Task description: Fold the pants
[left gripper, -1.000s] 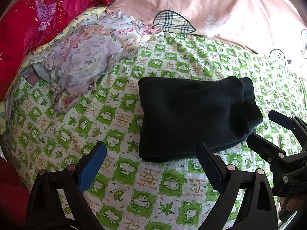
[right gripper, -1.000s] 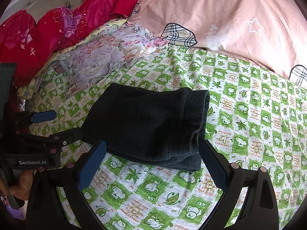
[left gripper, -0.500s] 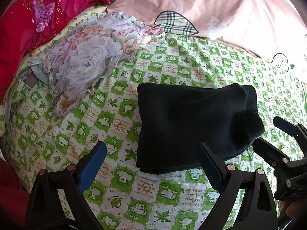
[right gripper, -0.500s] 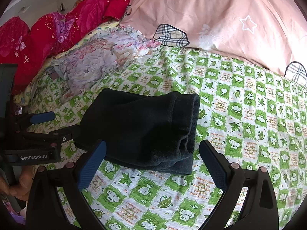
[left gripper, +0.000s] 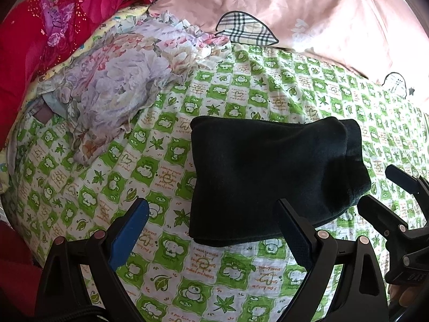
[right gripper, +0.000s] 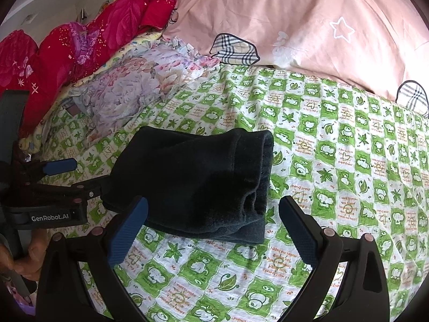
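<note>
The dark pants (left gripper: 270, 177) lie folded into a compact rectangle on the green-and-white patterned sheet (left gripper: 166, 171); they also show in the right wrist view (right gripper: 198, 177), stacked edges facing right. My left gripper (left gripper: 211, 228) is open and empty, just in front of the bundle's near left corner. My right gripper (right gripper: 211, 222) is open and empty, just in front of the bundle's near right edge. Each gripper shows in the other's view: the right gripper (left gripper: 386, 196) at the far right, the left gripper (right gripper: 77, 177) at the far left by the bundle.
A crumpled floral cloth (left gripper: 118, 86) lies behind and left of the pants. A red quilt (left gripper: 53, 21) is piled at the far left. A pink quilt with plaid patches (left gripper: 295, 13) covers the back of the bed.
Both grippers drew back slightly toward me, still open. The folded pants lie still on the sheet.
</note>
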Tool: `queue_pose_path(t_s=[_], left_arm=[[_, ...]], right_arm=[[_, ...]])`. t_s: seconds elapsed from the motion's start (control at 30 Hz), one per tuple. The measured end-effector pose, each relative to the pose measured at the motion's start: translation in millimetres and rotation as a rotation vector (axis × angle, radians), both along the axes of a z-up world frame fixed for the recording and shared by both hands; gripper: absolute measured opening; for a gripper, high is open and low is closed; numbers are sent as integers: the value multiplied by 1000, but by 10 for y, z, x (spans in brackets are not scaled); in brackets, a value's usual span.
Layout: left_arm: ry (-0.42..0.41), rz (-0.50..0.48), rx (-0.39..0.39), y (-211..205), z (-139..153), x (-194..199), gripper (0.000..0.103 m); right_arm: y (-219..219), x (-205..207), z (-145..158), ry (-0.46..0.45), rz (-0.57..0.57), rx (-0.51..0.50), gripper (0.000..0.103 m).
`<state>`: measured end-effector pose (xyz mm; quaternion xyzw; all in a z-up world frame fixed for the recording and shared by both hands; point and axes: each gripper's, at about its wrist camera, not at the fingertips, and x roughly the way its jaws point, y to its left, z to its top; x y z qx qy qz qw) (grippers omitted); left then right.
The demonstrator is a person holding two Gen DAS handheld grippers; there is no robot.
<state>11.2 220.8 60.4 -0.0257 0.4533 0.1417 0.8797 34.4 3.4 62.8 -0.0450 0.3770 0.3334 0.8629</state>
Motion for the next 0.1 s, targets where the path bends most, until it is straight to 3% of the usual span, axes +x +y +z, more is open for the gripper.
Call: queue_pose_path(t_s=[0.1], left_arm=[[3,6,-11,3,17,3,95]], right_arm=[[-8,-1,5,1,-1,1,99]])
